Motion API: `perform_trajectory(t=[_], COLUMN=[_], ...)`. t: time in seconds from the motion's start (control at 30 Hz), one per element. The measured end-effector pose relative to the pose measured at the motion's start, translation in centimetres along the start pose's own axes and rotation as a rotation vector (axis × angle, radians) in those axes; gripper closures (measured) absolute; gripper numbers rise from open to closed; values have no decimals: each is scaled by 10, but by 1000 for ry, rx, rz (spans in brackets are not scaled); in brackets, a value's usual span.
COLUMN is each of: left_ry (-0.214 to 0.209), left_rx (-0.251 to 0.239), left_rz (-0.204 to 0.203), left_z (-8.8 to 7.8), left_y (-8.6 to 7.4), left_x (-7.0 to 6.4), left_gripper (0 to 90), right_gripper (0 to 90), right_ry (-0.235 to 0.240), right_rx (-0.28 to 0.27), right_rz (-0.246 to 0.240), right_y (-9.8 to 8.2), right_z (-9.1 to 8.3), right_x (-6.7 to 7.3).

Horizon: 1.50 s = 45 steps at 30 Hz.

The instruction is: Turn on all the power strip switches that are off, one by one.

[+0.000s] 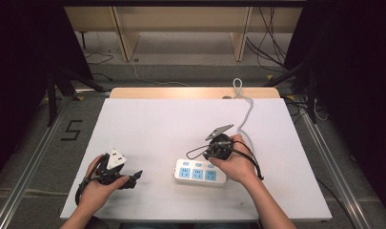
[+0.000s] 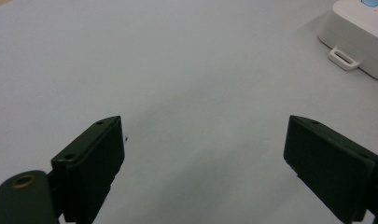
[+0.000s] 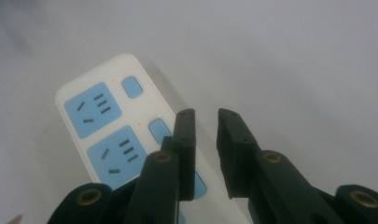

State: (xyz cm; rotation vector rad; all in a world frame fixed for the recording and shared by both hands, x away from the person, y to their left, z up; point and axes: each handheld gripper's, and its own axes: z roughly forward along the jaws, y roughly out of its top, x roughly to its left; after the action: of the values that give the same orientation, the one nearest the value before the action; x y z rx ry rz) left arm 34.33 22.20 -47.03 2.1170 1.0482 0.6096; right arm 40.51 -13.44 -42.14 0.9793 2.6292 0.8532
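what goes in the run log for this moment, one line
left gripper open, empty, over bare table | right gripper nearly closed, empty, above power strip switches | strip flat on table

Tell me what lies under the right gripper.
Under the right gripper lies the white power strip: two blue sockets and their switches show. The gripper covers the strip's near end.

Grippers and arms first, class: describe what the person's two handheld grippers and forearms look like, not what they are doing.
Both tools are black. The left claw has two flat rectangular pads with small screw holes and a brass-ringed pivot. The right claw has narrower black fingers on arms with brass-ringed pivots. From the high view, the right gripper carries a grey three-cornered plate and looping black cable; the left gripper trails black cable too. Forearms are bare, no sleeves.
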Motion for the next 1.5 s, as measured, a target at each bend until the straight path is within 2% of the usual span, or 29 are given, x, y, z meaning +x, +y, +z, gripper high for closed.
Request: perform_trajectory(t=[0.17,0.33,0.73,1.2,1.5], left_ry=[1,1,3,2,0], left_rx=[1,4,6,12,13], left_rz=[-2,-1,-16,-20,-19], left_z=[0,0,1,2,2], left_y=[0,0,-1,-1,-2], left_x=[0,0,1,2,3], left_gripper=[121,121,120,119,117], right_gripper=[715,661,575,523,517], right_ry=[-14,-21,-82,-140,-157], right_rx=[-22,-72,-140,-229,-260], right_rz=[32,76,141,186,202], right_y=[-17,-34,-71,-99,-103], right_z=[-9,-18,-29,-37,-39], right_x=[-10,-21,-40,-44,-45])
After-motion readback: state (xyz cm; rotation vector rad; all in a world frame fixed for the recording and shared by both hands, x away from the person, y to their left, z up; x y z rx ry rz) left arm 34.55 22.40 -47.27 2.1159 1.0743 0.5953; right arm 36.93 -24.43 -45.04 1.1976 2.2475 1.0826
